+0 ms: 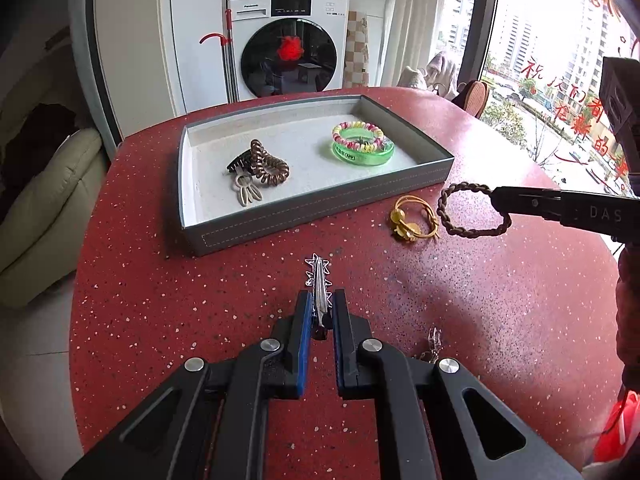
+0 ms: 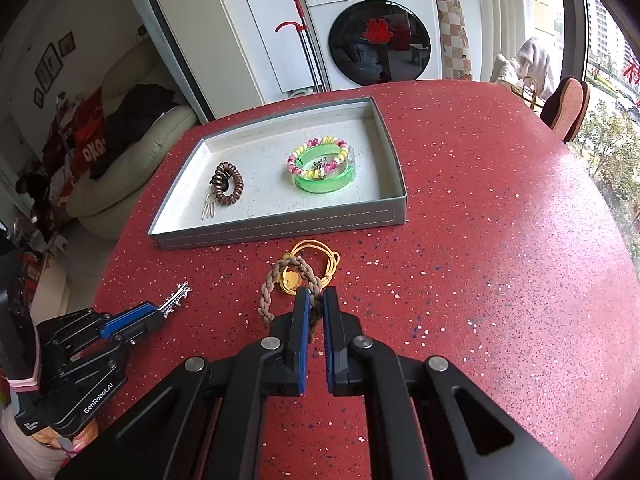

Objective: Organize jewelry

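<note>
A grey tray on the red table holds a brown coil tie with hair clips and a green bangle with a multicolour coil tie. My left gripper is shut on a silver spiky hair clip, just above the table in front of the tray. My right gripper is shut on a brown braided hair tie. A yellow cord tie with gold charms lies beside it.
Another small silver piece lies on the table right of my left fingers. The red speckled table curves away on the right. A washing machine stands behind, a cream sofa to the left.
</note>
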`<state>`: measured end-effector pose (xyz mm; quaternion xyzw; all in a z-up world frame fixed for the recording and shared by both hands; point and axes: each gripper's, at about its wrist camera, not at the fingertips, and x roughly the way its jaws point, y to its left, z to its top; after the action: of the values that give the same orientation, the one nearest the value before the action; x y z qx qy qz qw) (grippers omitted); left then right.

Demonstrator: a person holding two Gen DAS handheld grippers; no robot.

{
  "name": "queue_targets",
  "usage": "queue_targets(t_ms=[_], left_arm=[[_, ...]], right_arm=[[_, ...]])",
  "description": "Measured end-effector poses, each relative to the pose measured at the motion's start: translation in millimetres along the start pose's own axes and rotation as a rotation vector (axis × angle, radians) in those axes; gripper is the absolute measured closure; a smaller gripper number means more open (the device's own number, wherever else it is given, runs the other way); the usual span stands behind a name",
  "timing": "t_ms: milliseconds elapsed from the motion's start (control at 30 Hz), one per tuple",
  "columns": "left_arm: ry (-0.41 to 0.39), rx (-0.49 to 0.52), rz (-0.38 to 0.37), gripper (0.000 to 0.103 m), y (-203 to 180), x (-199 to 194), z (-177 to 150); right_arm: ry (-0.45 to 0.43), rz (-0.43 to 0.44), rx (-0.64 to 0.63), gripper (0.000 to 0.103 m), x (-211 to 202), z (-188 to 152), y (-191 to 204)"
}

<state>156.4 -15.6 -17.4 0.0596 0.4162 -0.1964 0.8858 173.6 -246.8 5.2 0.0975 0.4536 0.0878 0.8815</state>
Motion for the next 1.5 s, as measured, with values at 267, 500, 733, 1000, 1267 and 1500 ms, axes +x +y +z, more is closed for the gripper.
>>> queue_targets(t_ms=[267,500,733,1000,1267,1500], left_arm=[[-0.085,-0.018,0.011,0.075,9,-7,38],[-0.107,-0.068,0.047,0.075,28,13,74],[-0.078,-0.101,0.088,0.075,43,49,91],[-0.017,-0.123,0.105,0.075,49,88,91],[0.011,-0.086,0.158,0.075,44,104,90],[0.056,-0.055,0.207,0.075,42,117,85]], right_arm=[[-0.025,0.016,-0.012,0.096,3,28,8],[-0.028,0.039,-0.012,0.096,24,63,19],[0.026,0.068,0.02,0.096,67,84,27],[0.094,0.039,0.035,0.096,113,87,28],[0.102,-0.04,0.058,0.096,128,83,5],[0.099,-0.083,0.011,0.095,127,81,9]])
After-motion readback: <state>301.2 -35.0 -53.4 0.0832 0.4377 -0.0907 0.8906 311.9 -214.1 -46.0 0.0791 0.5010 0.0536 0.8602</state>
